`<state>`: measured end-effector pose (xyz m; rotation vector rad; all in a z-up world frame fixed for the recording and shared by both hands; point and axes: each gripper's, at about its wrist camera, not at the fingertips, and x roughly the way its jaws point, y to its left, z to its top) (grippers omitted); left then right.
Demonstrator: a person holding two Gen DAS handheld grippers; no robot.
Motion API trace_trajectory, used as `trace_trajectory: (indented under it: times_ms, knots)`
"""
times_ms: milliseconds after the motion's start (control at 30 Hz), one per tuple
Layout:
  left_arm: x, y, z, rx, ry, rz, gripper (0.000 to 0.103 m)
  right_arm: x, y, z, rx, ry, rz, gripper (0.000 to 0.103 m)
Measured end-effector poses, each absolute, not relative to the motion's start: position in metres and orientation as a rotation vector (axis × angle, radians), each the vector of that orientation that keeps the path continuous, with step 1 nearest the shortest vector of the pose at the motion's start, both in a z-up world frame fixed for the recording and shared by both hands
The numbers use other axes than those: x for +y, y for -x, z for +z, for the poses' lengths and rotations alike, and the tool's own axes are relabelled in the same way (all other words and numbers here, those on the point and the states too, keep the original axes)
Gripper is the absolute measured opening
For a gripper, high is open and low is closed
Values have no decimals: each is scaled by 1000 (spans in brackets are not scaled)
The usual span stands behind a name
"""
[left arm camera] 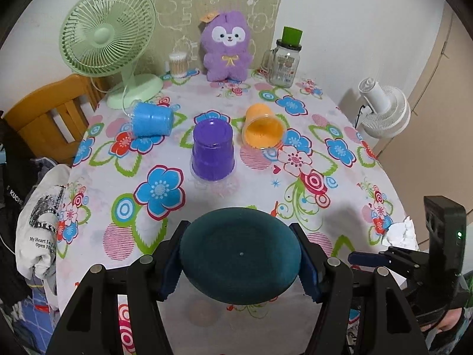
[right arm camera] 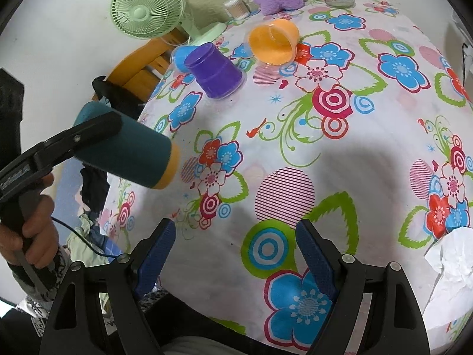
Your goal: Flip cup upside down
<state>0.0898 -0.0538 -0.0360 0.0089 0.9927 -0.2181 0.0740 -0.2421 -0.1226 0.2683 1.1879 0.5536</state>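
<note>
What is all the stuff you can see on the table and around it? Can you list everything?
teal cup: 1, dark teal with orange rim, held off the table in the left tongs
purple cup: 1, upside down, table middle
blue cup: 1, on its side, left of purple
orange cup: 1, on its side, right of purple
plush toy: 1, purple, table back
green fan: 1, back left
white fan: 1, beyond the table's right edge
glass jar: 1, clear, green lid, back right
cotton swabs: 1 tub, beside plush
crumpled paper: 1, white, right edge
tablecloth: 1, flowery
wooden chair: 1, left
left tongs: shut on cup
right tongs: open, empty
</note>
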Motion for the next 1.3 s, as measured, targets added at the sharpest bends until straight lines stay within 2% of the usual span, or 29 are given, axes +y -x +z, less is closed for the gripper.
trace_trajectory:
  times_ms: [400,633,933,1067,1300]
  knots:
    - [-38,-56,-20,827,66,-126,68,-236,-76,-121,1179,-269,574,85]
    - [-31,-42,-21,741,118,-65,68,-234,-73,-100,1076,-232,558,85]
    - [-26,-35,-39,773,159,-35,68,-229,-72,-98,1050,-213,563,85]
    - [-30,-35,-53,817,150,-42,80,-227,-72,-105,1074,-211,569,85]
    - [-30,-32,-51,812,157,-41,89,-228,-72,-103,1070,-213,569,86]
